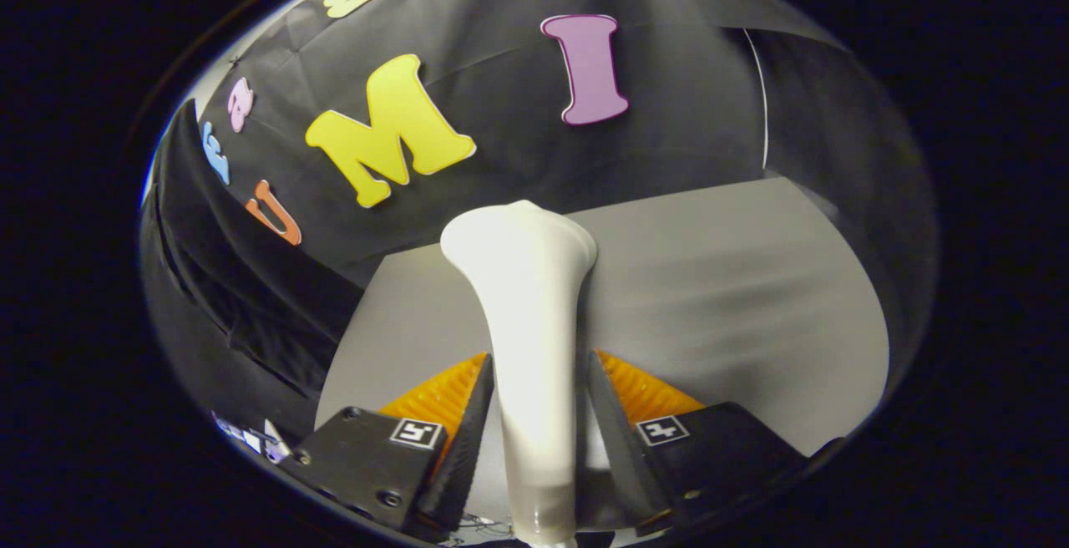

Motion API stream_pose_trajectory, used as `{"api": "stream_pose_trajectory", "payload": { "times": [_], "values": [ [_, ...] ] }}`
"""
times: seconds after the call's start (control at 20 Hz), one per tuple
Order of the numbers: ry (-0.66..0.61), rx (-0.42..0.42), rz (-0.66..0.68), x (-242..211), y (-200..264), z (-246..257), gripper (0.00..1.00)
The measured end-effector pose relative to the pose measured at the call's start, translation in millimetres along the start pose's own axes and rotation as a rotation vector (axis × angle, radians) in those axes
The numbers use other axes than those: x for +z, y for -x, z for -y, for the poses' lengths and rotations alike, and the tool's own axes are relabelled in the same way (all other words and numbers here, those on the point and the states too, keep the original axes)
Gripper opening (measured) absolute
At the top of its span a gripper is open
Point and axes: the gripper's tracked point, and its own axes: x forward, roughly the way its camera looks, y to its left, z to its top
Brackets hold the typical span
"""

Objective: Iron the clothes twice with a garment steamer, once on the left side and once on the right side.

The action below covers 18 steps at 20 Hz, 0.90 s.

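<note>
The gripper (534,414) clamps the white garment steamer (528,314), its long axis pointing ahead, head beyond the fingers.

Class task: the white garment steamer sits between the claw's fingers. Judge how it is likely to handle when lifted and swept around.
The garment steamer looks rigid, moulded plastic, so probably stiff. Its glossy, tapering handle may slide through the claw. The flared head beyond the fingers could make it top-heavy and apt to tilt.
</note>
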Motion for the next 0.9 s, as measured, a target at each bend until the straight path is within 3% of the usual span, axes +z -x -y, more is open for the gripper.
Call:
{"api": "stream_pose_trajectory", "payload": {
  "times": [0.2, 0.55, 0.9],
  "values": [
    [0.004, -0.010, -0.012, -0.8, 4.4, -2.0, 0.46],
    [-0.009, -0.061, 0.074, 8.0, 14.8, -0.1, 0.37],
    [0.038, -0.112, 0.261, 18.4, 73.7, -7.7, 0.35]
  ]
}}
